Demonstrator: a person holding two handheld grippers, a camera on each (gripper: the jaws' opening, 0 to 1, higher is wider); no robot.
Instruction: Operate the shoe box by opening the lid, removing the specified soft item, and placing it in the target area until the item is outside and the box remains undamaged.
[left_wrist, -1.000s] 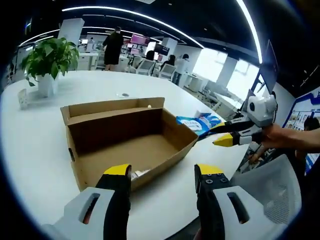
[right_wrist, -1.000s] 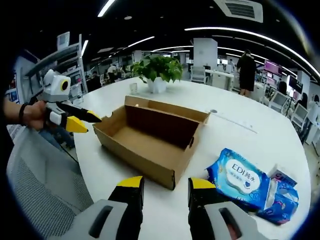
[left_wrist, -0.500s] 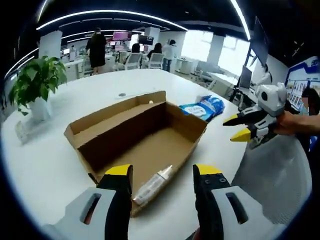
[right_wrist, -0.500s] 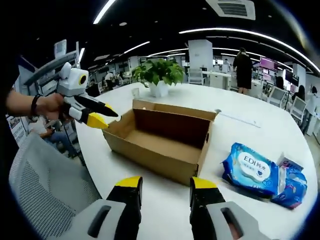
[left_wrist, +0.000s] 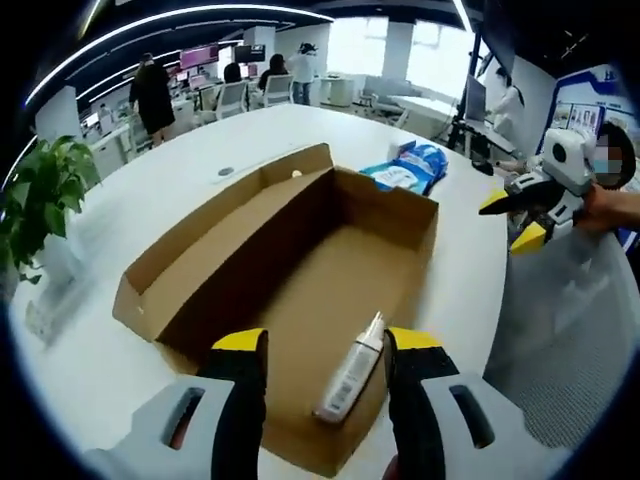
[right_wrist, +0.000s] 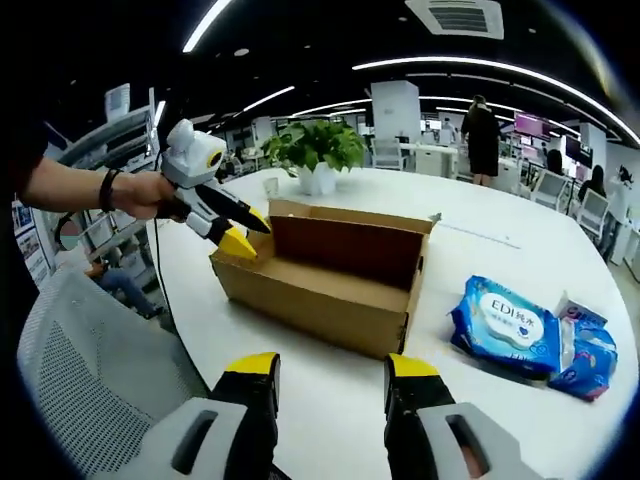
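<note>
wipes pack (right_wrist: 513, 329) reads "EDI" | left claw (left_wrist: 325, 345) apart over shoe box (left_wrist: 250, 240); right claw (right_wrist: 328, 366) apart

Legible markings: one brand print.
The blue wipes pack (right_wrist: 513, 325) lying on the white table (right_wrist: 330, 400) carries "EDI" on its white oval label; the smaller characters beside it are too small to read. Nothing else is legible.

An open-plan office: long ceiling light strips (right_wrist: 480, 68), rows of desks with monitors (left_wrist: 195, 58), office chairs (left_wrist: 232, 98), a potted plant (right_wrist: 316, 148) on the white table (right_wrist: 500, 250).
</note>
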